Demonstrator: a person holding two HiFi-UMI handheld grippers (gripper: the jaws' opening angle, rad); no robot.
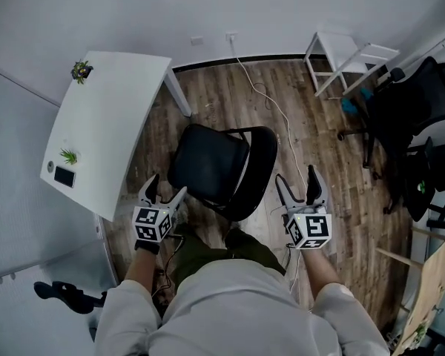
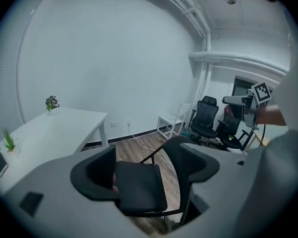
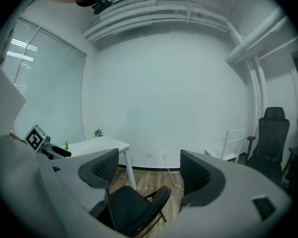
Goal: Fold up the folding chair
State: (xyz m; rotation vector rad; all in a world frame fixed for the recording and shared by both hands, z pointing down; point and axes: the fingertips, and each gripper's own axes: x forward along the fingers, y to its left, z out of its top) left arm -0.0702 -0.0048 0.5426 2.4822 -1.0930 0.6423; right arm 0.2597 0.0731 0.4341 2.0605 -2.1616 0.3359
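A black folding chair point(image 1: 221, 167) stands unfolded on the wood floor in front of me, its seat toward the white desk and its backrest on the right. The left gripper view shows the chair's seat point(image 2: 139, 186) between the jaws, and the right gripper view shows the chair point(image 3: 134, 209) low between them. My left gripper point(image 1: 164, 193) hovers open at the chair's near-left corner, apart from it. At the chair's near-right side my right gripper point(image 1: 300, 188) is open and holds nothing.
A white desk point(image 1: 107, 124) with two small plants and a phone stands at the left. A white cable point(image 1: 276, 110) runs across the floor from the wall outlet. A white step stool point(image 1: 346, 59) and black office chairs point(image 1: 415, 117) crowd the right side.
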